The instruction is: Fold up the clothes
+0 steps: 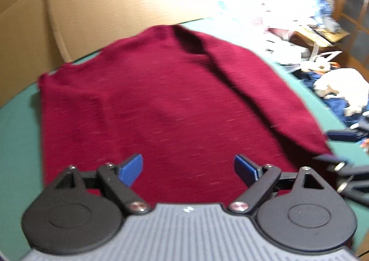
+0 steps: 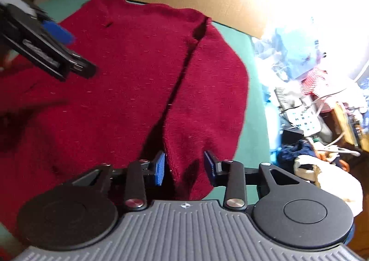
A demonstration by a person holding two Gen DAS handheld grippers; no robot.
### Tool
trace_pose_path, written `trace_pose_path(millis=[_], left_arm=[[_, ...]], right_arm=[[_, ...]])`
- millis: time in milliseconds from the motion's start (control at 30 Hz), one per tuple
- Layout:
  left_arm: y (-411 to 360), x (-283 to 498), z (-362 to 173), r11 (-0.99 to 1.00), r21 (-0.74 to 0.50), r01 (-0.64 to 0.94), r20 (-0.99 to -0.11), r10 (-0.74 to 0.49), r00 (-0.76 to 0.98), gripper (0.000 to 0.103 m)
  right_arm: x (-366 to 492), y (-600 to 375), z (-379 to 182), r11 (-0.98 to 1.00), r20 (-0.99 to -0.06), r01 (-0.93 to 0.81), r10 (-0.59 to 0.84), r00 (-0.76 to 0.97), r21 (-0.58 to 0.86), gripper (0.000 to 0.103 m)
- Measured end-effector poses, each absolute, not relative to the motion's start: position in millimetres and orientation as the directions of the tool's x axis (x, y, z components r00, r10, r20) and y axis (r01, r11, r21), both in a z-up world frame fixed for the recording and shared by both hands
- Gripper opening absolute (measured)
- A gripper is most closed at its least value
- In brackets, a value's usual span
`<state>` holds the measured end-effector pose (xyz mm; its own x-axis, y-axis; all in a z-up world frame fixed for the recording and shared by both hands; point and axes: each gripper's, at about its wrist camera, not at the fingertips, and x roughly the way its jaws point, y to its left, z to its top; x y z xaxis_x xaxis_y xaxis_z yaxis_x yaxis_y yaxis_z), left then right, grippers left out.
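Note:
A dark red knit sweater (image 1: 161,99) lies spread flat on the green table (image 1: 18,122), with one sleeve folded along its right side. My left gripper (image 1: 188,168) hovers over the near part of the sweater's body, open wide with nothing between its blue pads. In the right wrist view the sweater (image 2: 129,76) fills the middle. My right gripper (image 2: 185,165) straddles the end of the sleeve (image 2: 184,145). The cloth lies flat between the pads and does not look pinched. The left gripper's blue pad (image 2: 60,30) shows at upper left.
A cardboard wall (image 1: 69,7) stands behind the table's far edge. Beyond the right table edge (image 2: 253,99) the floor holds a jumble of clothes, bags and cables (image 2: 311,111). Bright light washes out the upper right.

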<state>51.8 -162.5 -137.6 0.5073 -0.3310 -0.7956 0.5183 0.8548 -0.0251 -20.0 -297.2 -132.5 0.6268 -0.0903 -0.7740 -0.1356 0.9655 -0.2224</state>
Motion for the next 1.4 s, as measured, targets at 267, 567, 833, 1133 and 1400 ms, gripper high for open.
trace_pose_path(millis=[267, 567, 833, 1133, 1400], left_arm=[[-224.1, 45.3, -149.9, 0.775, -0.126, 0.620, -0.818, -0.434, 0.377, 0.090], [-231.4, 63.3, -157.5, 0.789, -0.267, 0.553, -0.808, -0.496, 0.318, 0.092], [-251.5, 61.6, -162.0, 0.786, -0.287, 0.547, -0.804, -0.508, 0.308, 0.085], [-260.3, 70.3, -164.1, 0.799, -0.323, 0.507, -0.800, -0.517, 0.304, 0.027], [-248.5, 70.5, -155.0, 0.790, -0.374, 0.486, -0.772, -0.555, 0.309, 0.007]], right_arm=[[-42.6, -302.5, -125.9, 0.948, -0.748, -0.170, -0.095, 0.657, -0.269, 0.060], [-53.4, -307.9, -130.6, 0.956, -0.751, -0.162, -0.081, 0.655, -0.244, 0.060], [-57.4, -303.4, -134.7, 0.954, -0.754, -0.184, -0.060, 0.654, -0.235, 0.048], [-60.6, -307.5, -136.6, 0.964, -0.757, -0.172, -0.044, 0.651, -0.205, 0.043], [-61.3, -313.4, -135.0, 0.973, -0.741, -0.142, -0.042, 0.670, -0.183, 0.044]])
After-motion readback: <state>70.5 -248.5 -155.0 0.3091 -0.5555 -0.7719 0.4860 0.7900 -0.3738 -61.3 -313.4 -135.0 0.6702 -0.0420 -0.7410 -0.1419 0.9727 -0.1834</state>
